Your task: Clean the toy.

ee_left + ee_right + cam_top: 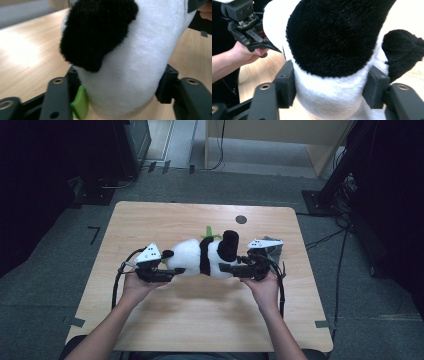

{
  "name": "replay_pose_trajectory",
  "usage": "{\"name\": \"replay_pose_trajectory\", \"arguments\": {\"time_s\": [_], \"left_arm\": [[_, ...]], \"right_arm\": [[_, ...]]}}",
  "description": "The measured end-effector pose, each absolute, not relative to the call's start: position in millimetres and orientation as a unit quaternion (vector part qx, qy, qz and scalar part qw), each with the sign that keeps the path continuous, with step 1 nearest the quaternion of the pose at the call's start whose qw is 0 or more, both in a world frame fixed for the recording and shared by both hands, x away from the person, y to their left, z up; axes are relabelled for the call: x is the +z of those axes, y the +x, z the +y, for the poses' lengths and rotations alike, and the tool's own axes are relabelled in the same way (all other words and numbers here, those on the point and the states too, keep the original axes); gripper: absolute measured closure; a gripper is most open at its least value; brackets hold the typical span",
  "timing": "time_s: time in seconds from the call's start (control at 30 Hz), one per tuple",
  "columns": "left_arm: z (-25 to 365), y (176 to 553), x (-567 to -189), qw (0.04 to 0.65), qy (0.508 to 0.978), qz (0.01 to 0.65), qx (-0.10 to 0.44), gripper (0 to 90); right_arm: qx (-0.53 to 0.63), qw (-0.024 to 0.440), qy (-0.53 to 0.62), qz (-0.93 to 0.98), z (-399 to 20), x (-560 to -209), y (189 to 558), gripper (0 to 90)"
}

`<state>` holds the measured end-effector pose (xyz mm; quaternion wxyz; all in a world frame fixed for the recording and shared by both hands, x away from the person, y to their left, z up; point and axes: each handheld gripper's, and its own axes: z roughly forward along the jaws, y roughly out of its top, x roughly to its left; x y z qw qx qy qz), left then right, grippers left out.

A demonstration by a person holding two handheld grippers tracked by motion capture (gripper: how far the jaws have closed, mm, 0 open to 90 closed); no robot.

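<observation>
We find one plush panda (200, 257) lying on its side on the wooden table (165, 215), a little beyond the table's middle, its long axis running left to right across our view from above. A black limb (230, 245) rises from its right half; a small green piece (210, 231) shows at its far edge.

The panda lies directly between the two tools, so each faces inward along that axis. The left gripper (172, 274) meets the left end, the right gripper (225, 268) the right end, and neither hand is nearer than the other.

In the left gripper view the black jaws stand on either side of the white body (135, 70), with both pads against the fur, and we judge them pinching the panda; a green tab (80, 105) sits at the inner face of the jaw on the left there. In the right gripper view the jaws bracket the white band (329, 95) below a black patch, pads pressed into the pile, likewise clamped on the toy.

Count: one panda, two grippers, one table, one dark round mark (241, 219) near the far edge, one grey item (274, 246) just behind the right gripper.

We judge that any lift will turn on both ends rising together, since the soft body spans the gap between the tools
</observation>
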<state>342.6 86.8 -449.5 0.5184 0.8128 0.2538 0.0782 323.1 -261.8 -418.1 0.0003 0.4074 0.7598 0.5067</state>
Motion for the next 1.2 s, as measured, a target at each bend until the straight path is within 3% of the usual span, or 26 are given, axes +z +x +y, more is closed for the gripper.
{"name": "replay_pose_trajectory", "arguments": {"time_s": [0.2,0.37,0.53,0.77,1.0,1.1,1.2], "left_arm": [[100,350,-444,0.541,0.794,0.276,0.028,50.9],[106,351,-438,0.549,0.790,0.273,0.021,53.1],[111,351,-434,0.554,0.786,0.273,0.013,54.0],[116,352,-429,0.567,0.777,0.275,-0.007,54.1],[109,352,-431,0.570,0.769,0.287,-0.024,53.5],[103,350,-431,0.561,0.776,0.288,-0.008,48.9],[100,350,-433,0.557,0.781,0.283,0.007,35.9]], "right_arm": [[0.533,0.009,0.383,0.754,-267,-420,324,24.3],[0.547,0.057,0.333,0.765,-267,-427,321,17.5],[0.549,0.059,0.312,0.773,-269,-433,322,12.7],[0.546,0.061,0.280,0.788,-270,-438,320,13.4],[0.498,0.110,0.269,0.817,-252,-442,316,13.8],[0.482,0.125,0.283,0.820,-251,-443,315,25.5],[0.482,0.116,0.300,0.815,-255,-443,316,34.8]]}}
